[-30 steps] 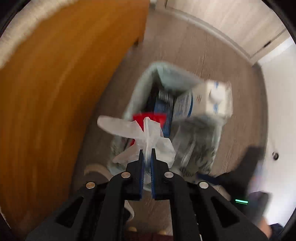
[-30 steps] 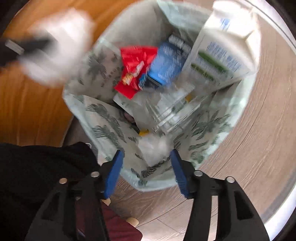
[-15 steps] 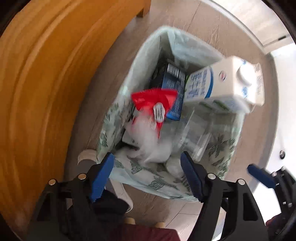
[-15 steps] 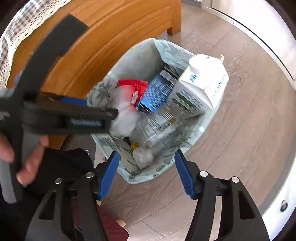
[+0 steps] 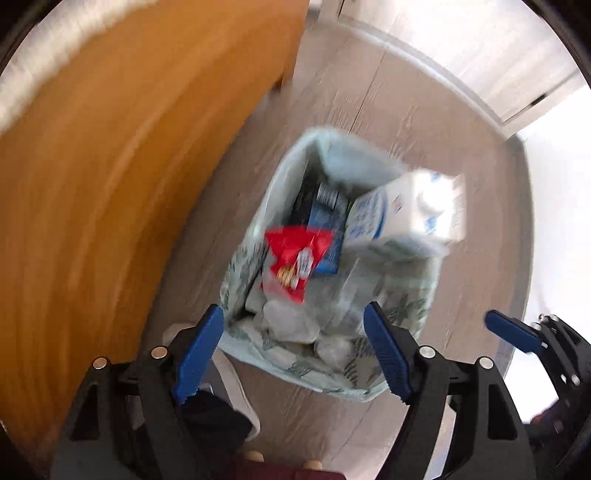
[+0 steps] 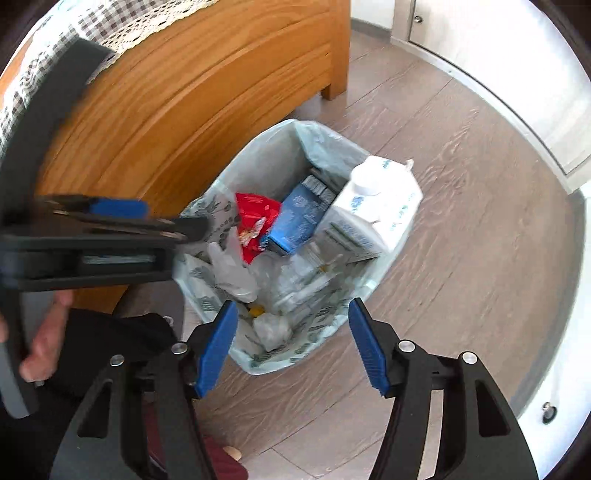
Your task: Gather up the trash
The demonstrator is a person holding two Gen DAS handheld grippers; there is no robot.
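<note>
A leaf-patterned trash bag point(image 5: 332, 384) point(image 6: 280, 358) stands open on the floor. Inside it are a white milk carton point(image 5: 402, 218) point(image 6: 369, 218), a red wrapper point(image 5: 295, 247) point(image 6: 255, 218), a blue box point(image 5: 325, 221) point(image 6: 299, 221) and crumpled white plastic point(image 5: 288, 321) point(image 6: 232, 269). My left gripper point(image 5: 293, 314) hangs above the bag's near side; its jaws are opening and nothing is between them. From the side it shows as the left gripper point(image 6: 110, 229) in the right wrist view. My right gripper point(image 6: 292, 306) stands open and empty above the bag's near edge.
An orange wooden bed frame point(image 5: 92, 184) point(image 6: 184, 92) rises right beside the bag on the left, under a checked cloth point(image 6: 74, 33). Wood-look floor point(image 6: 461, 184) surrounds the bag. White cabinet fronts point(image 6: 498, 55) line the far right. A hand point(image 6: 40, 339) holds the left gripper.
The left gripper went from shut on the white plastic to wide open, and the plastic now lies in the bag. Both grippers have risen, so the bag looks smaller.
</note>
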